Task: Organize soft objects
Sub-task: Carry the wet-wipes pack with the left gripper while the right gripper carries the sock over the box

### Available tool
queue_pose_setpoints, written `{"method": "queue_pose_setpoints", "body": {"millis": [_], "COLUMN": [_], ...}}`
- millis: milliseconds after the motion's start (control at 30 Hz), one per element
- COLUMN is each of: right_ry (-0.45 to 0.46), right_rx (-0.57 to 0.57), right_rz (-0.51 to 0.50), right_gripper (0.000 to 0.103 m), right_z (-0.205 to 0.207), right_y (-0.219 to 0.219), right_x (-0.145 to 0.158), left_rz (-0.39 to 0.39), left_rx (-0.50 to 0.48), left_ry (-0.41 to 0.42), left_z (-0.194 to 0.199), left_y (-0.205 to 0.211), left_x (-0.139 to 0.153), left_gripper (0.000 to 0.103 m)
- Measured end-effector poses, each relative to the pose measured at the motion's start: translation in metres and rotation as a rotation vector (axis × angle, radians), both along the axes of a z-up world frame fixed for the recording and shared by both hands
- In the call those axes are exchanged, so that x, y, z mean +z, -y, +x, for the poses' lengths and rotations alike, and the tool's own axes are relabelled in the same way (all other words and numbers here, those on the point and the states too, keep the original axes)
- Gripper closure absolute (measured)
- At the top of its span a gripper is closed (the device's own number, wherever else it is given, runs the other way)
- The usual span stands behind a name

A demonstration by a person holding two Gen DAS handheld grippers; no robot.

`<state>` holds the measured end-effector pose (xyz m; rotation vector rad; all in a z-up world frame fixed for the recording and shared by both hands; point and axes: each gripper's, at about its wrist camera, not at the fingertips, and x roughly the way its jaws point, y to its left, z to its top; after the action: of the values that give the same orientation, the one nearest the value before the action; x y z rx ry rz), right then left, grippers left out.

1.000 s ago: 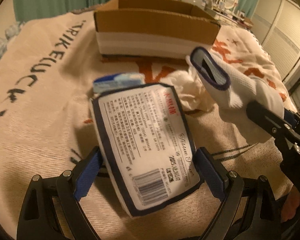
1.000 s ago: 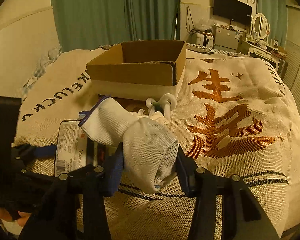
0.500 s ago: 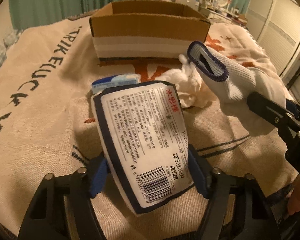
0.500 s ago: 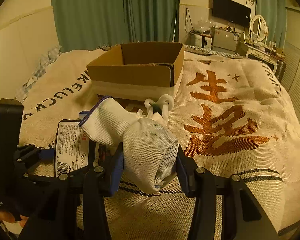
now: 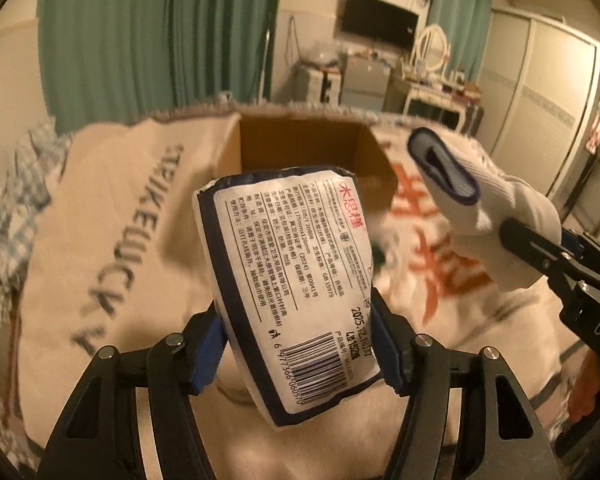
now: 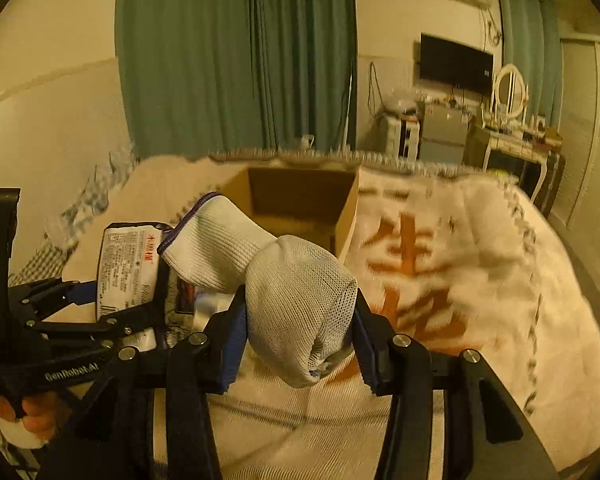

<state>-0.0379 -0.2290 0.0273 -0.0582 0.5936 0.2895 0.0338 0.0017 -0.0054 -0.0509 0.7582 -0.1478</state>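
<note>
My left gripper [image 5: 298,344] is shut on a white tissue pack [image 5: 288,280] with a dark blue border and printed label, held up off the bed. My right gripper [image 6: 298,336] is shut on a rolled white sock [image 6: 276,276] with a purple-edged cuff, also lifted. The sock [image 5: 484,208] and the right gripper show at the right of the left wrist view. The tissue pack [image 6: 126,264] and left gripper show at the left of the right wrist view. An open cardboard box [image 5: 312,152] stands ahead of both on the bed, also in the right wrist view [image 6: 300,200].
A cream blanket [image 5: 100,248] with black letters and orange characters covers the bed. Green curtains [image 6: 236,56], a wall television [image 6: 456,64] and a dresser with a mirror [image 6: 508,92] stand behind the bed. Wardrobe doors [image 5: 540,92] are at the right.
Both grippers have lifted with their objects and tilted up, so the box now sits lower and farther in view. The loose white items on the blanket have dropped out of sight.
</note>
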Motion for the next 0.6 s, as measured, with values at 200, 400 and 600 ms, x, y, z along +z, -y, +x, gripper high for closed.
{"method": "queue_pose_setpoints", "body": {"millis": [200,400,600], "right_ry": [0.046,0.045,-0.022], "right_rx": [0.028,0.057,0.042], "right_rz": [0.001,0.010,-0.010], "right_gripper": [0.056,0.056,0.056], "right_z": [0.044,0.116,0.200], "right_y": [-0.008,-0.026,-0.041], "right_x": [0.033,0.044,0.019], "left_rz": [0.028,0.013,0.020], "left_rx": [0.013,0.020,0.009], "left_ry": [0.066,0.076,0.038], "left_z": [0.042,0.102,0.165], "left_y": [-0.011,-0.018,-0.016], "left_x": [0.034,0.038,0.012], "left_gripper": [0.040,0.040,0.040]}}
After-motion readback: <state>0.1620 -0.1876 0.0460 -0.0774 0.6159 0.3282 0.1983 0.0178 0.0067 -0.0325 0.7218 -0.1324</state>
